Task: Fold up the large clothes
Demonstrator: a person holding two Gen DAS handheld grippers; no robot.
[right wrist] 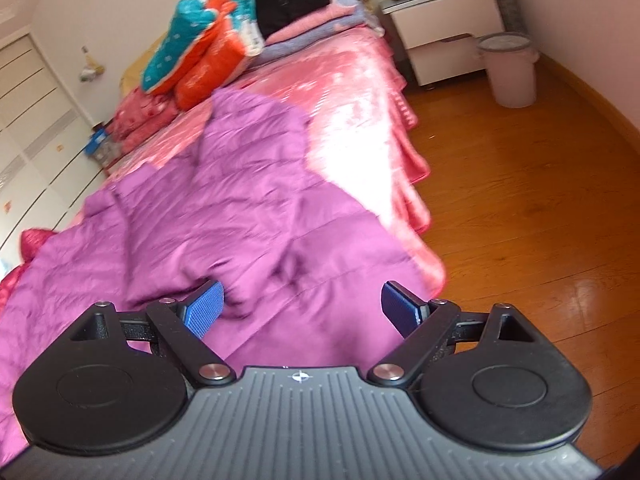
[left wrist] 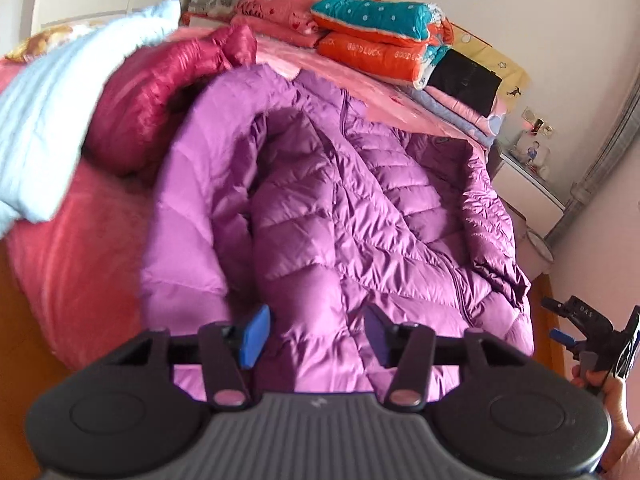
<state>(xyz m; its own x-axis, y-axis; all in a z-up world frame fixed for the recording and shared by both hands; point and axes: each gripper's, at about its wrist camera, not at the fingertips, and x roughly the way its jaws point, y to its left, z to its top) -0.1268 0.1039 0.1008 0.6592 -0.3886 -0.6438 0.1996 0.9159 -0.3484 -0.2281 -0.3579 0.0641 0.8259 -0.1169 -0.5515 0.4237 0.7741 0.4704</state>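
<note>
Purple down jacket (left wrist: 352,208) spread on pink bed (right wrist: 360,80); left claw (left wrist: 316,338) parted, empty; right claw (right wrist: 302,312) wide, empty

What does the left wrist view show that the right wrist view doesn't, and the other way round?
Only the left wrist view: the light blue garment, most of the shiny red jacket beside it, the purple jacket's folded-over sleeve, and the right gripper seen from outside, in a hand. Only the right wrist view: the wooden floor and the whole pink bin. Both: the purple down jacket on the pink bed cover, the stacked quilts, the nightstand. The left gripper is open, empty.
</note>
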